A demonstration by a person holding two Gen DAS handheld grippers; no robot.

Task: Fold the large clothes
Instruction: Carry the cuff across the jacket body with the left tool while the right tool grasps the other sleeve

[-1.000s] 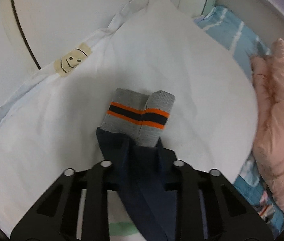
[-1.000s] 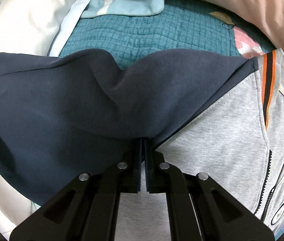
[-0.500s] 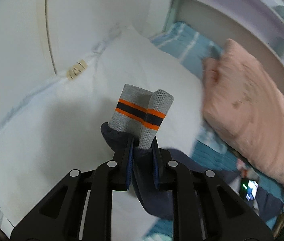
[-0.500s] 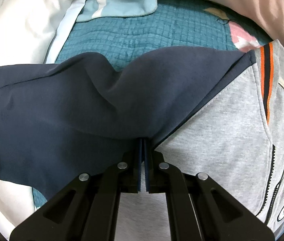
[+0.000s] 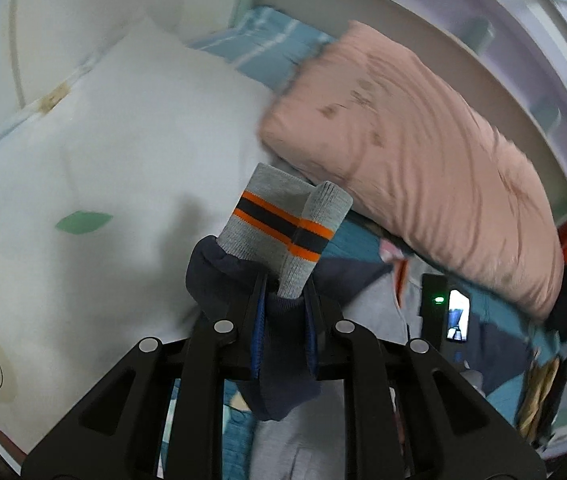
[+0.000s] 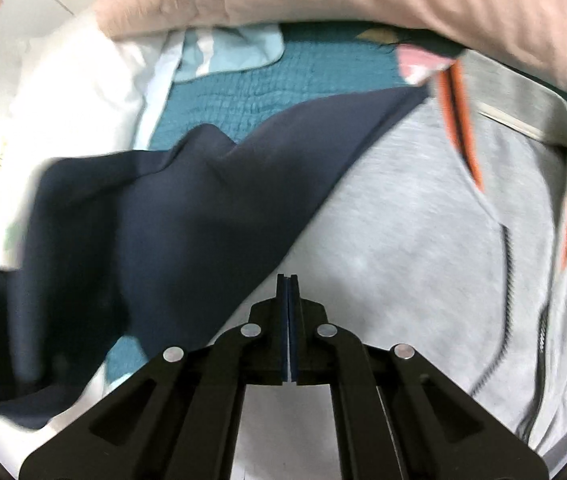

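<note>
The left gripper (image 5: 283,292) is clamped on the navy sleeve (image 5: 219,276) just behind its striped cuff (image 5: 279,224), held above the bed (image 6: 243,84). The right gripper (image 6: 287,280), pressed closed with nothing visibly between its pads, hovers over the jacket (image 6: 403,240) lying across the teal quilt. The sleeve fold looks under way; next, carry the cuff across onto the grey chest and lay it flat.

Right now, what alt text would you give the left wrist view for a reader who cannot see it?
The left hand-held gripper is clamped on a navy sleeve just below its grey cuff with orange and dark stripes, lifted above a bed. Behind lie a white pillow on the left and a pink pillow on the right; the picture is motion-blurred.
</note>
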